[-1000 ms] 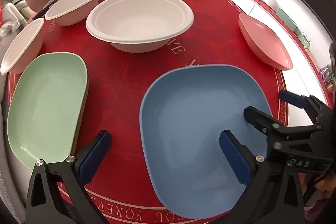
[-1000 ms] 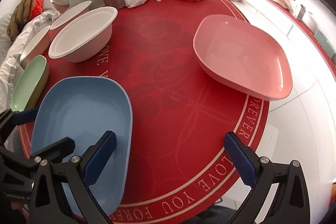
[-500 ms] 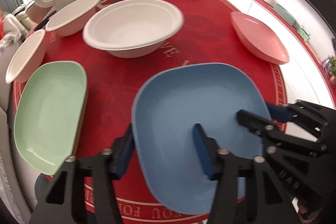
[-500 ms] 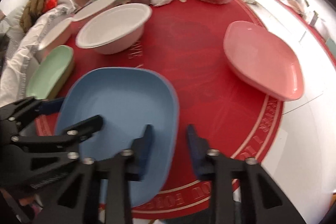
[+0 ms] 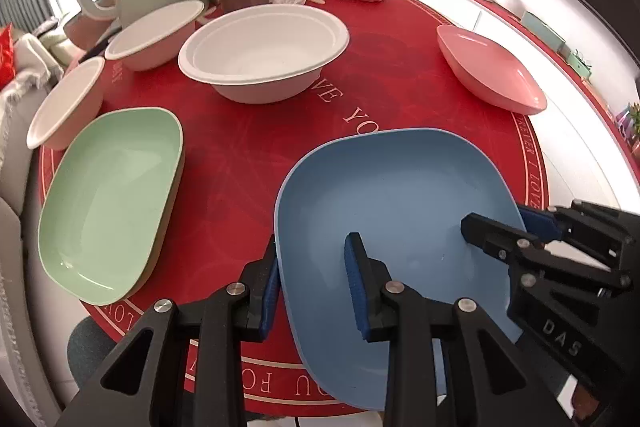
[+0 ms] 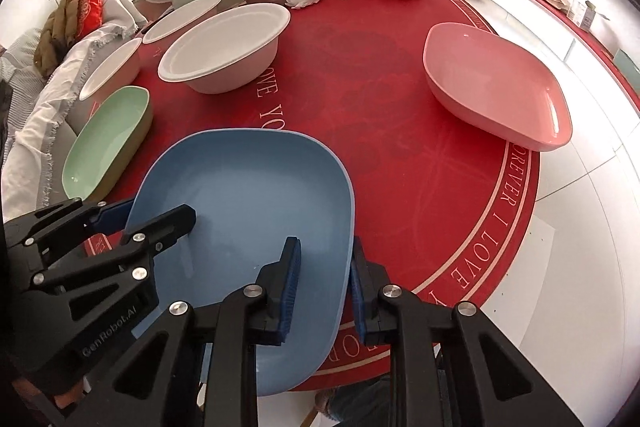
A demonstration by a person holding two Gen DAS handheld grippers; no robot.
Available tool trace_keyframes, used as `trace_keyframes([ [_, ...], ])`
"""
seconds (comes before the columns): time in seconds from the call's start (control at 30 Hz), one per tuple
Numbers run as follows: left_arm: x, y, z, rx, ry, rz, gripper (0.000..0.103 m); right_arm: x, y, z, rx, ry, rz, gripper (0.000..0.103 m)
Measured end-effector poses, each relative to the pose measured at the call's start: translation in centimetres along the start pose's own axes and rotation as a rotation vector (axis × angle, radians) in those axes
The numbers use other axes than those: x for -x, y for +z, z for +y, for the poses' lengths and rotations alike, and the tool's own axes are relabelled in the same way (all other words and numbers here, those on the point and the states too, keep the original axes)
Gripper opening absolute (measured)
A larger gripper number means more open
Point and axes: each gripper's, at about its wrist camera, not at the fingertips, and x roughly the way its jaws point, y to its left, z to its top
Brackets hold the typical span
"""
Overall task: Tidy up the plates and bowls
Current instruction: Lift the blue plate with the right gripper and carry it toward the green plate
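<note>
Both grippers are clamped on the blue plate (image 5: 392, 211) at the near edge of the counter (image 5: 248, 155) — left gripper (image 5: 314, 283) on its left rim, right gripper (image 6: 324, 283) on its right rim; next, probably a level lift onto the green plate (image 5: 108, 187) or pink plate (image 6: 492, 87).

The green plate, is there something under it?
Yes. Under the green plate a brown rim shows along its right edge, likely another plate stacked below. Only that edge is visible; the rest is covered, as is the red tablecloth beneath.
</note>
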Motion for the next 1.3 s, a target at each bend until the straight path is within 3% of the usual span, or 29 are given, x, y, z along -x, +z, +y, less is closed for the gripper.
trace_keyframes([
  [1.3,0.52,-0.86,0.12,0.034,-0.013,-0.024,0.034,0.05,-0.53,0.84,0.004,-0.062,-0.034,0.025],
])
